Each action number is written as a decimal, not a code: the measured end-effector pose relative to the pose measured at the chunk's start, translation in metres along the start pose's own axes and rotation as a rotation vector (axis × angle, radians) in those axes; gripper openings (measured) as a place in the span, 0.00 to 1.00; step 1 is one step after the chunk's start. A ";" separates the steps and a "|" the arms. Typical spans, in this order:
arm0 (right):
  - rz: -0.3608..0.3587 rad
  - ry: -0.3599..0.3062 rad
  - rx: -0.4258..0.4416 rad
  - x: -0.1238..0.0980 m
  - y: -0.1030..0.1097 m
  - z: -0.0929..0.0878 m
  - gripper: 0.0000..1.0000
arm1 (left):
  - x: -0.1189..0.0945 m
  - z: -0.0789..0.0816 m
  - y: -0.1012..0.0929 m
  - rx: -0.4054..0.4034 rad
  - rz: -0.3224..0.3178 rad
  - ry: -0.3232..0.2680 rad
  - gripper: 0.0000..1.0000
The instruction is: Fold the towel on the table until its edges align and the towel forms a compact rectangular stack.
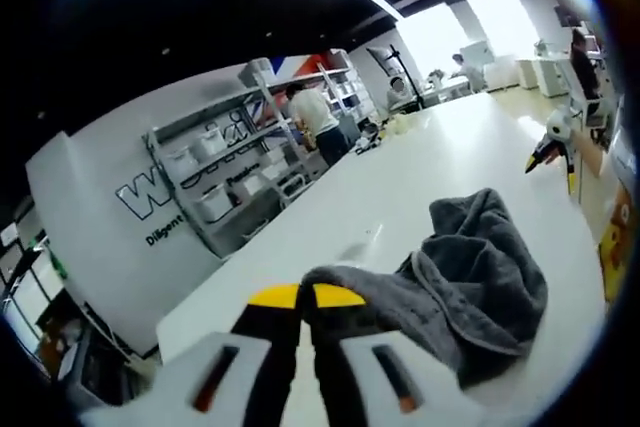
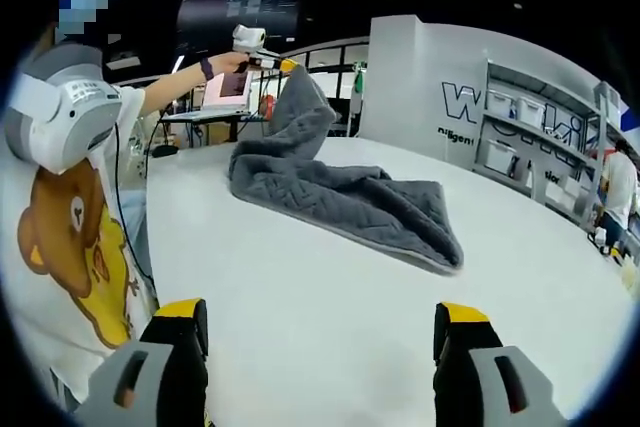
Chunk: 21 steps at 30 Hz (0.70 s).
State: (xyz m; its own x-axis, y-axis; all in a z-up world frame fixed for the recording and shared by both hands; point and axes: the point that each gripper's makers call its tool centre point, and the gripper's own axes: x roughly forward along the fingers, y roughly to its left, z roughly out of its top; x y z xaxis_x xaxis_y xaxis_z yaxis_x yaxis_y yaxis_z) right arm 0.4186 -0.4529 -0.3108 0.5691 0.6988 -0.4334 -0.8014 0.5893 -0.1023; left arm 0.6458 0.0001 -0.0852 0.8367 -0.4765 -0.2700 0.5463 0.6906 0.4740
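Observation:
A grey towel (image 1: 480, 277) lies crumpled on the white table (image 1: 400, 197). My left gripper (image 1: 307, 297) is shut on one corner of it, the yellow tips pressed together. In the right gripper view that same left gripper (image 2: 283, 65) is held up by a hand, lifting the corner so the towel (image 2: 340, 202) rises in a peak, while the remainder lies in a loose fold on the table (image 2: 330, 327). My right gripper (image 2: 320, 312) stands wide open above bare tabletop, well short of the towel's near edge. It also appears far right as the right gripper (image 1: 550, 169).
The person (image 2: 70, 227) in a white printed T-shirt stands at the table's left edge. Shelves with white bins (image 1: 225, 177) line a white wall with lettering (image 2: 470, 107). Other people (image 1: 315, 117) work at the far end. A desk with clutter (image 2: 215, 107) sits beyond the table.

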 end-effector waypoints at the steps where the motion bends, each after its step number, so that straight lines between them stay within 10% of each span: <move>1: 0.000 0.001 0.000 0.000 0.000 0.000 0.98 | 0.001 -0.004 0.000 0.001 0.000 0.012 0.04; 12: 0.001 0.009 0.002 0.002 0.003 -0.001 0.98 | 0.011 -0.060 0.005 -0.056 0.012 0.108 0.04; 21: 0.003 0.021 0.002 0.004 0.006 -0.001 0.98 | 0.030 -0.139 0.001 -0.097 0.000 0.271 0.04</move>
State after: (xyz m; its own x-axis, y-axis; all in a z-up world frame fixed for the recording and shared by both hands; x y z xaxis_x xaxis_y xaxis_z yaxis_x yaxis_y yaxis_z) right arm 0.4159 -0.4472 -0.3140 0.5629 0.6917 -0.4524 -0.8027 0.5880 -0.0996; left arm 0.6765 0.0619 -0.2094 0.8093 -0.3228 -0.4908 0.5369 0.7455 0.3949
